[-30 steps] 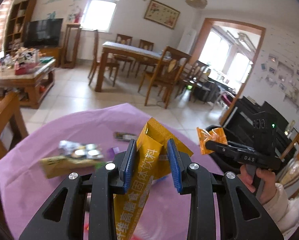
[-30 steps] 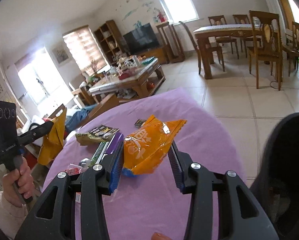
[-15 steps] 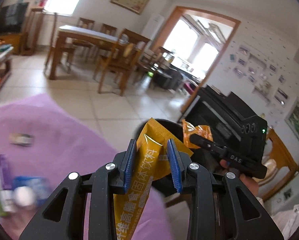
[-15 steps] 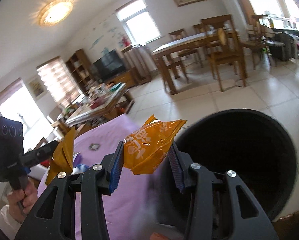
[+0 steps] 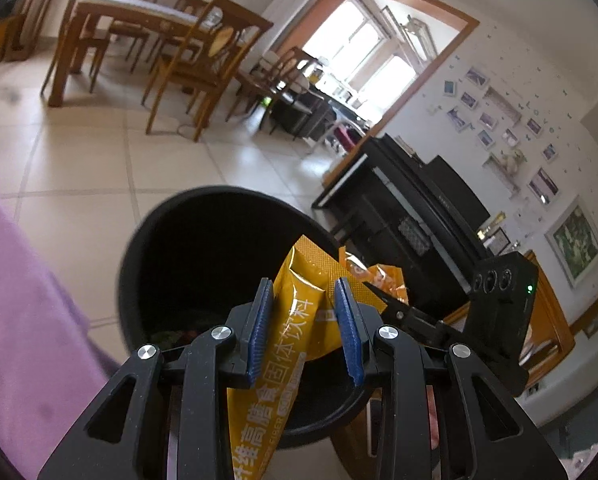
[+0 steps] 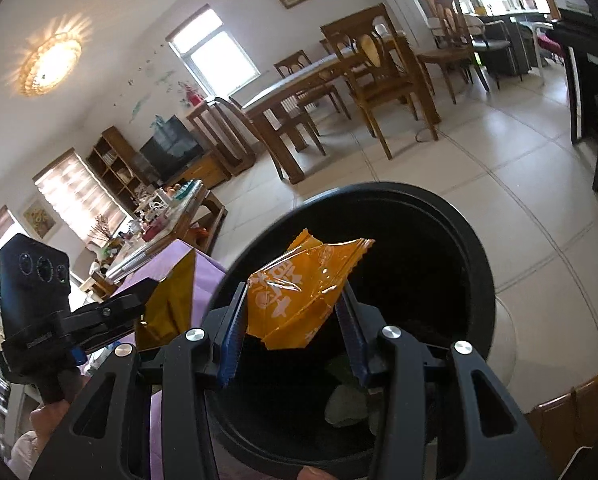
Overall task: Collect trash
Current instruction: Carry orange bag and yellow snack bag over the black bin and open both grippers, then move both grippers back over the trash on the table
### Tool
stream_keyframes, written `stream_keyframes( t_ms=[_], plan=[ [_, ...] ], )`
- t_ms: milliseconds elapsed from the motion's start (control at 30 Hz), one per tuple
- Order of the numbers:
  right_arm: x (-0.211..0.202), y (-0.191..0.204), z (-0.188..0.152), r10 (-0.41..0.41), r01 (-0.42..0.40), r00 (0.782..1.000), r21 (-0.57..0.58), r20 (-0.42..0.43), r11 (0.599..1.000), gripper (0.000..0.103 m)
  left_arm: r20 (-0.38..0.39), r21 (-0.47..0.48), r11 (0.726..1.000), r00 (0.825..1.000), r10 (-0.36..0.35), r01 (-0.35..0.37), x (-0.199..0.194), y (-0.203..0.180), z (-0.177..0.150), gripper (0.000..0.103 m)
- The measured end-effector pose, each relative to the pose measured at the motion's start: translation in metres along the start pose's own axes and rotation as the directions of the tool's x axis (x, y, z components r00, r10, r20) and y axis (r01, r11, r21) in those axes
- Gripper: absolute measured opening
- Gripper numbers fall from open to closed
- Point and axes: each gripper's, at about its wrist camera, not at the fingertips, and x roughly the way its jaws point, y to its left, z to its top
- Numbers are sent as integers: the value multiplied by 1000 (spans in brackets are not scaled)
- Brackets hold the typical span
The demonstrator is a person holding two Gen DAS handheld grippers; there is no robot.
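Carrying two wrappers to the bin; the drop-off step is in hand. The left gripper (image 5: 305, 328) is clamped on a yellow drink sachet (image 5: 295, 320), blue pads pressing both its sides, the sachet standing upright over the near rim of the black trash bin (image 5: 171, 216). The right gripper (image 6: 293, 332) pinches an orange snack wrapper (image 6: 299, 296), which hangs over the bin's mouth at about 12 o'clock from the jaws. In the left view the orange wrapper shows at 2 o'clock from the sachet, the two grippers near each other. Some trash already lies in the bin bottom, though it is dark there and hard to identify.

Judgement: next both sets of fingers need to part with the wrappers well inside the rim; the sachet sits nearer the edge, so a little more reach forward seems wise before release.

Against a second ago: then both views held the purple tablecloth (image 5: 15, 320) with litter ahead; now the cloth lies at 9 o'clock and the bin fills the centre. The grips look unchanged.
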Motion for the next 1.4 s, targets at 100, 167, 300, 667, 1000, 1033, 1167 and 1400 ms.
stream_keyframes(
  t_ms=[100,167,300,667,1000,1033,1167,1400],
  plan=[
    [4,-6,-3,-2,2,1000,2,-12,1000,43,-16,-9,1000,1000,-2,2,28,-2,1,32],
    [3,-7,-4,-3,3,1000,4,-16,1000,43,-20,-9,1000,1000,2,-2,39,-2,0,32],
    [3,-13,-8,-7,7,1000,12,-18,1000,43,-20,-19,1000,1000,3,-3,43,5,-1,32],
    [-4,-8,-7,5,-5,1000,32,5,999,81,21,-19,1000,1000,23,-22,-4,9,-4,63],
    [4,51,-16,32,-33,999,-75,-18,997,83,156,-6,980,967,200,-201,-148,11,-49,77],
    [8,63,-20,44,-47,999,-95,-30,994,83,175,-29,973,957,231,-229,-170,18,-58,78],
    [27,119,-37,127,-145,985,-160,-116,976,83,241,-131,937,906,347,-324,-255,52,-93,77],
    [75,242,-100,271,-376,888,-248,-371,893,83,268,-341,825,794,545,-452,-384,114,-153,77]
  ],
)
